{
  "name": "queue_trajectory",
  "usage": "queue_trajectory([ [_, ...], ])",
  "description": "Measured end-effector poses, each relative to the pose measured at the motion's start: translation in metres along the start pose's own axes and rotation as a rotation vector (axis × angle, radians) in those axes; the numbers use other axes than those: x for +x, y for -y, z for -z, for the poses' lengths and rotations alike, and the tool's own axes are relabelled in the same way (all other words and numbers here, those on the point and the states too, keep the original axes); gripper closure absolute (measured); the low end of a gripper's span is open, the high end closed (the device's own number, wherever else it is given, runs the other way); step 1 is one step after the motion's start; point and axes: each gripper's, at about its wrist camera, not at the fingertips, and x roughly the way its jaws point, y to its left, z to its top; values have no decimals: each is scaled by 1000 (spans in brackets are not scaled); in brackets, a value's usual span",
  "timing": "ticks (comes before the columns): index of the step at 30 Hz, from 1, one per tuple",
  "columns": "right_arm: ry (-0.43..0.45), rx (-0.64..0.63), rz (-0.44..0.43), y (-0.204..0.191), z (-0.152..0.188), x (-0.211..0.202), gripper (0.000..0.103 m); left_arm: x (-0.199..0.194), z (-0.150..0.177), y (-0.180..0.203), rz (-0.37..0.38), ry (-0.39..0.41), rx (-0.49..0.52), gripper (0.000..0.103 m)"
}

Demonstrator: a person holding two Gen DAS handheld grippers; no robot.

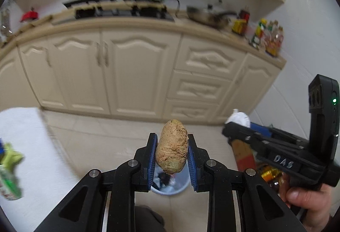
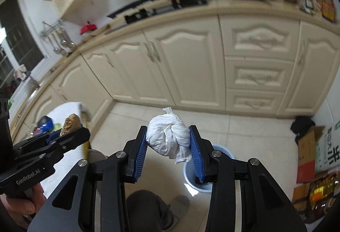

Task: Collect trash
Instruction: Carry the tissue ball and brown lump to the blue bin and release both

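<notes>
Jaws on both grippers are clamped on trash: a brown lump (image 1: 171,147) is pinched by the left gripper (image 1: 171,152), a wadded tissue (image 2: 169,138) by the right gripper (image 2: 169,142). Both are held above the bin (image 2: 189,181), seemingly for dropping in.

"DAS" label on right tongs (image 1: 228,133) body, "GenRobot.AI" on left tongs (image 2: 63,133) body, large Chinese characters on carton (image 2: 328,147)

Rough matt brown lump (image 1: 171,147), crumpled white paper wad (image 2: 169,138), glossy floor tiles (image 2: 244,136)
</notes>
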Motion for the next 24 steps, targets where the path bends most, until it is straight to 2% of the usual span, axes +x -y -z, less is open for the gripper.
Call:
queue_trajectory([
  [9,-130,118,17,58,9,73,62,124,-56,6,29,-195,-5,77],
  [10,-138,135,21,65,9,81,61,137,-62,3,18,-209,-10,68],
  [11,-144,146,20,69,9,86,59,151,-72,2,7,-225,-12,47],
  [13,-160,174,29,79,10,98,50,169,-84,-2,-5,-234,-20,24],
  [15,-180,196,22,87,11,107,26,177,-91,-7,-37,-225,-18,18],
  [19,-178,237,35,97,14,111,10,181,-104,-20,-88,-207,-35,10],
  [20,-176,252,33,99,14,111,0,178,-107,-23,-104,-196,-39,8],
  [24,-173,300,44,98,16,107,0,155,-108,-28,-142,-136,-46,4],
])
